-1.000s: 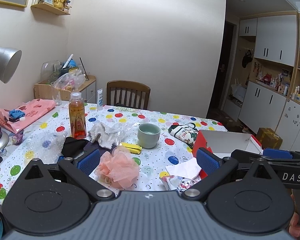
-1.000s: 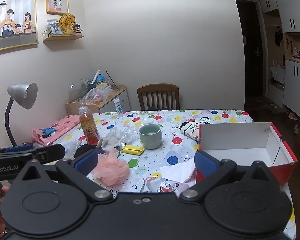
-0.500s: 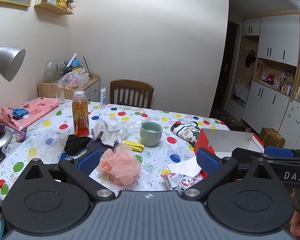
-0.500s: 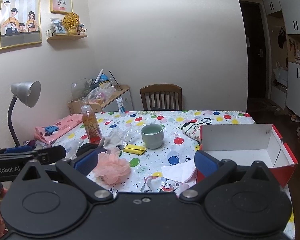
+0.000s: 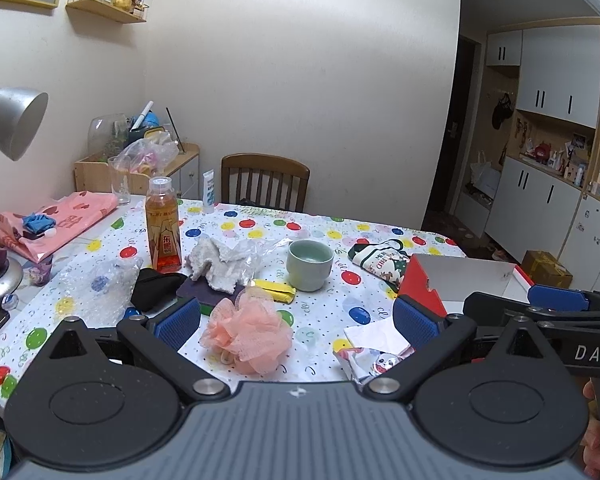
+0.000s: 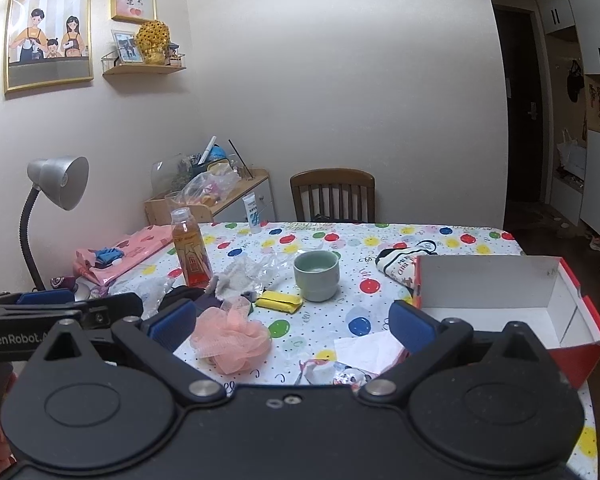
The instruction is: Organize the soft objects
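In the left wrist view, the left gripper (image 5: pixel 296 322) hangs level above the near edge of the table (image 5: pixel 328 236), jaws spread wide and empty. The pink bath pouf (image 5: pixel 247 331) lies at lower centre between its blue pads. The red box (image 5: pixel 456 280) sits at right, the green cup (image 5: pixel 310 264) at centre.

In the right wrist view, the right gripper (image 6: pixel 292 322) also gapes wide, holding nothing. The pink bath pouf (image 6: pixel 230 338) lies at lower left of centre. The red box (image 6: pixel 512 312) at right stands open with nothing visible inside; the green cup's (image 6: pixel 316 274) contents cannot be made out.
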Demonstrator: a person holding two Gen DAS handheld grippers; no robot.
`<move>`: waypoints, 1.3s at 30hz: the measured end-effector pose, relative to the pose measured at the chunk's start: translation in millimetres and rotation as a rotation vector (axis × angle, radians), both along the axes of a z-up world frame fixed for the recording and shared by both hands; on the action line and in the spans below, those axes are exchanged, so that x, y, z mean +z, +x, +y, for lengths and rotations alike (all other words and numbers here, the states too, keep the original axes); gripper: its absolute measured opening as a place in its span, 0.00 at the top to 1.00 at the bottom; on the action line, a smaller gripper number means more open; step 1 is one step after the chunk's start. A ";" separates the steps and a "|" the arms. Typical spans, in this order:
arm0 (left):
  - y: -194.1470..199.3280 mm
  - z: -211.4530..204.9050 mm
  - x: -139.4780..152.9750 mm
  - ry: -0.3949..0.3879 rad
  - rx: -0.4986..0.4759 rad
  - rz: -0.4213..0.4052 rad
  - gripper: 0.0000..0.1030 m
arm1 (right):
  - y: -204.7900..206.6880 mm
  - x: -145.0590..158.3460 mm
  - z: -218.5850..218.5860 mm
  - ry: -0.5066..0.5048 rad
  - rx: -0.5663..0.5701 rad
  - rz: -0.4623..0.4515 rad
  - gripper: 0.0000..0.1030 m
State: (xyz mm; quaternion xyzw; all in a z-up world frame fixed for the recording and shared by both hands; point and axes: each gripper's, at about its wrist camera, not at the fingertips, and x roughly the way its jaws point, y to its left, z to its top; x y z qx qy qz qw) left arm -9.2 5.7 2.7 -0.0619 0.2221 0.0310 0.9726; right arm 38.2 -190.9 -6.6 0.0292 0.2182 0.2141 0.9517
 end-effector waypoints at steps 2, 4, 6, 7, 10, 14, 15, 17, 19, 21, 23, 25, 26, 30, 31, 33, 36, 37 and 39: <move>7.8 8.1 -1.9 -0.004 -0.010 0.000 0.00 | 4.8 -1.4 4.3 -0.001 0.001 0.002 0.00; 17.6 17.0 -4.2 -0.011 -0.017 0.005 0.00 | 10.0 -2.5 11.1 -0.004 -0.003 0.003 0.00; 28.0 25.6 -7.8 -0.010 -0.025 0.006 0.00 | 16.5 -3.3 16.7 -0.005 -0.005 0.012 0.00; 33.4 29.5 -10.9 -0.006 -0.028 0.009 0.00 | 19.6 -3.9 19.2 -0.006 -0.005 0.015 0.00; 53.4 41.0 -22.3 -0.002 -0.046 0.036 0.00 | 31.7 -10.3 26.5 -0.017 -0.012 0.041 0.00; 83.0 54.5 -43.3 -0.004 -0.091 0.085 0.00 | 46.0 -24.7 37.0 -0.042 -0.022 0.090 0.01; 90.7 57.5 -48.9 -0.004 -0.097 0.099 0.00 | 49.7 -29.0 40.1 -0.055 -0.026 0.099 0.01; 105.4 63.5 -59.9 -0.008 -0.113 0.120 0.00 | 57.3 -40.2 45.5 -0.076 -0.034 0.128 0.02; 119.8 68.0 -70.6 -0.011 -0.126 0.150 0.00 | 65.9 -53.6 48.8 -0.097 -0.051 0.161 0.03; 134.4 71.2 -81.2 -0.009 -0.140 0.178 0.00 | 75.5 -68.1 52.4 -0.121 -0.067 0.193 0.03; 148.4 74.2 -92.2 0.004 -0.149 0.199 0.00 | 84.2 -82.1 56.9 -0.148 -0.082 0.218 0.04; 163.2 75.8 -104.3 0.022 -0.155 0.230 0.00 | 92.3 -95.9 61.5 -0.181 -0.095 0.237 0.05; 169.7 76.4 -110.3 0.026 -0.161 0.245 0.00 | 96.2 -102.7 64.0 -0.195 -0.098 0.247 0.06; 189.3 73.7 -131.7 0.060 -0.194 0.284 0.00 | 110.1 -127.2 73.7 -0.249 -0.104 0.293 0.09; 193.4 72.2 -137.1 0.074 -0.203 0.290 0.00 | 112.0 -132.0 77.3 -0.265 -0.104 0.303 0.11; 200.3 69.3 -147.1 0.098 -0.219 0.304 0.00 | 115.1 -141.4 85.5 -0.294 -0.099 0.315 0.14; 205.7 65.0 -159.5 0.120 -0.240 0.328 0.00 | 118.3 -153.0 97.7 -0.335 -0.102 0.321 0.24; 206.7 63.9 -162.7 0.126 -0.246 0.332 0.01 | 119.2 -156.1 100.8 -0.346 -0.103 0.324 0.27; 208.3 62.1 -168.2 0.145 -0.253 0.334 0.01 | 121.6 -161.6 106.2 -0.374 -0.104 0.326 0.29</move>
